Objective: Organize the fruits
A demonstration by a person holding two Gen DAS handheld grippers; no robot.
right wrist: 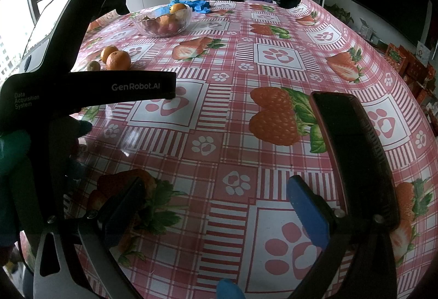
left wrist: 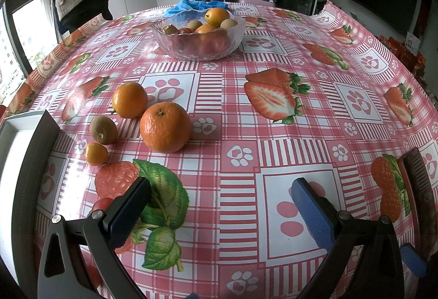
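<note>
Tablecloth (left wrist: pixel 273 151) red-and-white check with strawberry and paw prints; oranges (left wrist: pixel 165 127) orange, kiwi (left wrist: pixel 103 129) brown, bowl (left wrist: pixel 198 48) clear glass, gloves (left wrist: pixel 189 5) blue.

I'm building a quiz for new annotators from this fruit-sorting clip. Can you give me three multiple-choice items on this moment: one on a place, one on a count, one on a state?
1. Where does the glass bowl stand?
A. at the far side of the table, beyond the loose fruit
B. between the left gripper's fingers
C. on the white tray

2. How many loose fruits lie in the cluster on the tablecloth ahead of the left gripper?
A. two
B. four
C. six

3. What state is the right gripper in?
A. shut on an orange
B. shut on nothing
C. open, holding nothing

Answers:
1 A: the bowl sits far up the table, past the big orange.
2 B: big orange, smaller orange, kiwi, small orange fruit.
3 C: its jaws stand wide apart with only tablecloth between them.
</note>
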